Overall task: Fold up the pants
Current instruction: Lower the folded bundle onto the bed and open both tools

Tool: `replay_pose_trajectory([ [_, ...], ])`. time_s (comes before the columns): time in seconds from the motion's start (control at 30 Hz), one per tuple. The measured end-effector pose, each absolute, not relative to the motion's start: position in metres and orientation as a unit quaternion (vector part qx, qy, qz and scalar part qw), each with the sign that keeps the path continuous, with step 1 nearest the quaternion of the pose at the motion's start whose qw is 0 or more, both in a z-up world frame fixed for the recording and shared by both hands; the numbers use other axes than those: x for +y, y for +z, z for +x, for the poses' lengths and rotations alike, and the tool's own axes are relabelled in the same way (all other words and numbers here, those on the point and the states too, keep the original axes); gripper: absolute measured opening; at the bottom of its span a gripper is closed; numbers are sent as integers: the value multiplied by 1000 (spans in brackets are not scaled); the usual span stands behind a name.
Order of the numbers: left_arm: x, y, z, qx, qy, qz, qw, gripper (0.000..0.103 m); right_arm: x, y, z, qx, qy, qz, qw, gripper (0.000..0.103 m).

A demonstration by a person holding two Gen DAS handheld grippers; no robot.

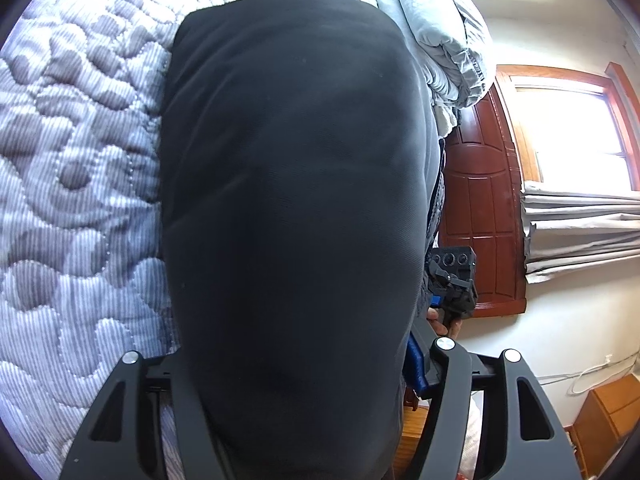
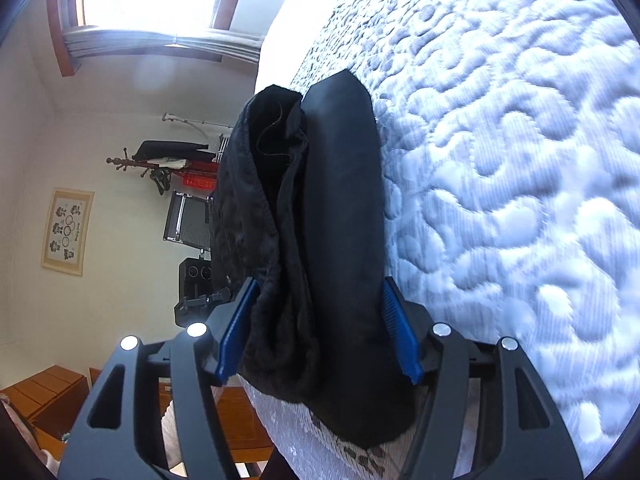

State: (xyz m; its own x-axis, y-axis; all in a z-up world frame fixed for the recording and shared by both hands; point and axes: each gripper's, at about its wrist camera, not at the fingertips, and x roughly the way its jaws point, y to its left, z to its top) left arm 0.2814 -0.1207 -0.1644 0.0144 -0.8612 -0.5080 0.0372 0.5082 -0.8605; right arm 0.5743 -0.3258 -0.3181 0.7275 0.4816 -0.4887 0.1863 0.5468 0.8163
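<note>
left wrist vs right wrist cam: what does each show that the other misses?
Left wrist only: a brown door, a bundled grey duvet, and the right gripper beyond the pants' edge.
Right wrist only: a coat rack, a framed picture, and the pants' open fleecy edge between blue fingers.
Both: black pants on the quilted bedspread, and a bright window.

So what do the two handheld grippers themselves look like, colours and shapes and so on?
Both are matte black plastic. The right gripper has two curved black arms with triangular cut-outs, round silver bolt heads at the pivots, and ribbed blue pads on its fingers. The left gripper has the same black arms and silver bolts; only one blue pad shows. No cables, markings or sleeves are visible.
</note>
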Motion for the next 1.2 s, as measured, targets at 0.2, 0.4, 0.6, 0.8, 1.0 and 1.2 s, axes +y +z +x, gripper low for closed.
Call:
replay_pose_trajectory([
  [0.2, -112, -157, 267, 610, -338, -329, 637, 80, -329, -309, 548, 360, 75, 456, 810, 66],
  [0.4, -87, -145, 246, 607, -320, -321, 653, 85, -333, -306, 521, 357, 42, 456, 814, 66],
  [0.6, -69, -134, 234, 601, -302, -324, 666, 85, -340, -306, 489, 347, 19, 465, 814, 66],
  [0.8, -64, -124, 224, 597, -274, -311, 687, 91, -345, -300, 463, 340, -9, 461, 820, 66],
  [1.0, -60, -115, 210, 591, -205, -266, 733, 99, -334, -294, 442, 358, -108, 416, 829, 89],
  [1.2, -59, -112, 193, 594, -131, -204, 767, 99, -314, -289, 441, 385, -229, 352, 822, 93],
])
